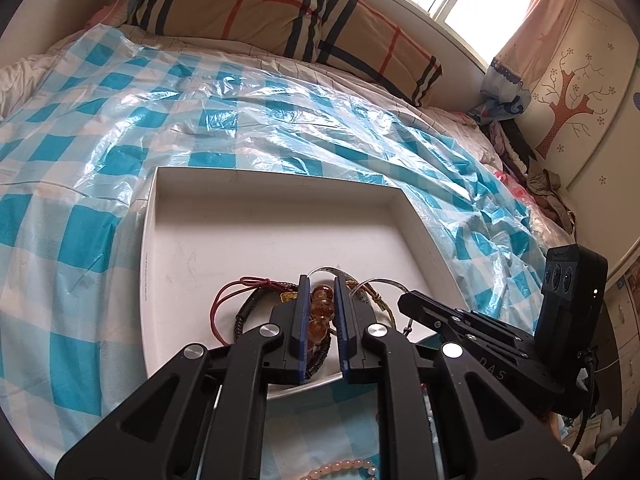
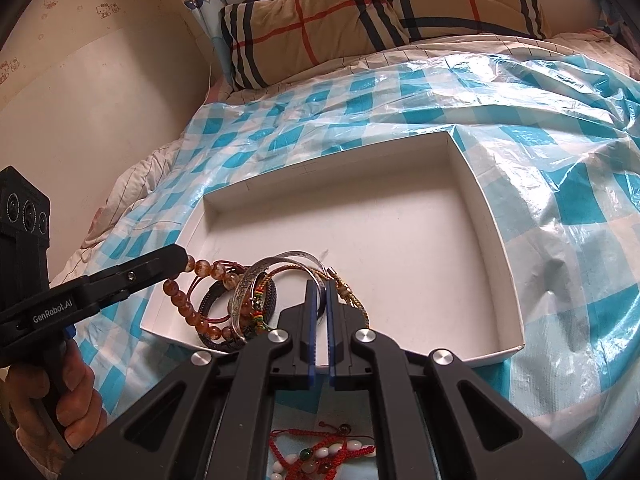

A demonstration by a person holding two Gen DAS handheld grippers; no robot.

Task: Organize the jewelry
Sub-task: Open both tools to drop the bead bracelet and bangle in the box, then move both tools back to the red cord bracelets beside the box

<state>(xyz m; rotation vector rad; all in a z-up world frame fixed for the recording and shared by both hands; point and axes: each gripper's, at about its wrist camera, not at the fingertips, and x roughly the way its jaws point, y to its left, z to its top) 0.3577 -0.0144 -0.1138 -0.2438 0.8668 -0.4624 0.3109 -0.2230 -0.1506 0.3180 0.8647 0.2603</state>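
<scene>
**Two Grippers Hold Bracelets Over the White Box**

The amber bead bracelet (image 2: 188, 300) hangs down into the near left corner of the white box (image 2: 500, 240). Its beads are round and orange-brown. The left gripper (image 1: 320, 308) is clenched on this bracelet. In the left wrist view, beads sit right between its blue pads (image 1: 302, 320). In the right wrist view, the tip of that gripper pinches the top of the bead loop, just above the box edge.

The silver bangle (image 2: 256, 280) stands up on its edge next to the beads. The right gripper (image 2: 319, 300) is squeezed almost fully closed on the bangle's thin rim.

More jewelry lies in a little pile in the same corner. There is a black braided cord (image 2: 212, 300), a thin red string (image 1: 224, 300) and a gold braided bracelet (image 2: 348, 292). They touch and cross each other. The rest of the box floor is bare.

The box sits on a blue and white checked plastic sheet (image 2: 560, 160) spread over a bed. A plaid pillow (image 2: 380, 12) lies at the far end.

A pink bead bracelet (image 1: 340, 466) lies on the sheet under the left gripper. Red string bracelets (image 2: 320, 452) with white and green beads lie under the right gripper. A hand (image 2: 60, 396) grips the left gripper's handle.
</scene>
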